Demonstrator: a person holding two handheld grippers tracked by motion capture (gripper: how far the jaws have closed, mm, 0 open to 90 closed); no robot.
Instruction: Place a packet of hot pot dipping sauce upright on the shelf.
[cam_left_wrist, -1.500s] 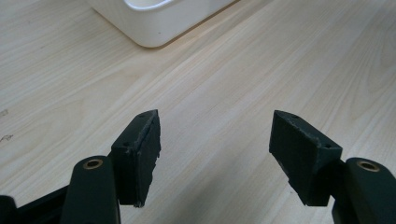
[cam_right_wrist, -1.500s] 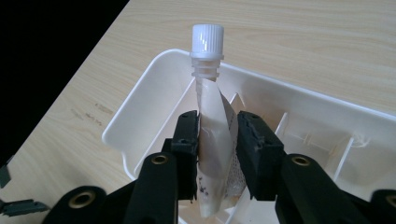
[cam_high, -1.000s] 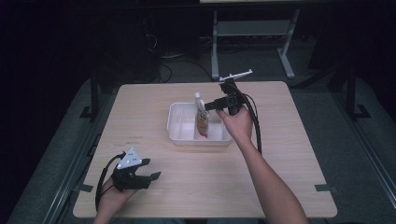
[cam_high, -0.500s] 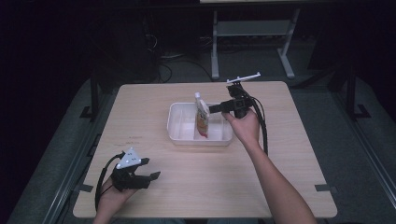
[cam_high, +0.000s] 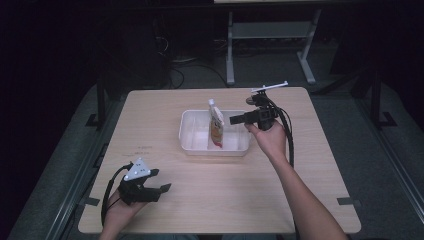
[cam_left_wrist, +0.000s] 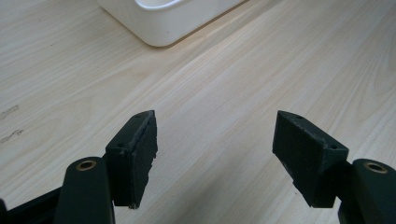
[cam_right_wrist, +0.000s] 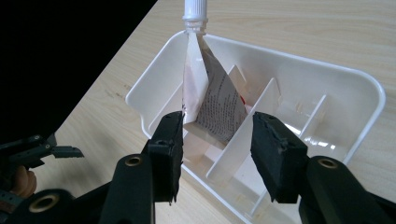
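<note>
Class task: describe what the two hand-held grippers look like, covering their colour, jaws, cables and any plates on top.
Both are black. The left gripper carries a grey three-cornered plate and trails a black cable. The right gripper has a pale bar on top and a thick black cable. Each has two blocky black jaws with brass-coloured rivets. No sleeves show.

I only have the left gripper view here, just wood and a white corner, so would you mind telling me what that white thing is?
Observer: It is a white divided tray at the table's middle, with thin partitions inside.
Operator: Thank you. Is there anything in it?
Observer: Yes, a spouted pouch with a white cap stands in one compartment, leaning on a partition.
Operator: And where is the right hand-held gripper?
Observer: The right hand-held gripper is at the tray's right side, pointing at the pouch; its jaws are open and astride the pouch's lower edge, with nothing clamped.
Operator: And mine?
Observer: The left hand-held gripper rests open near the table's front left, well short of the tray.
</note>
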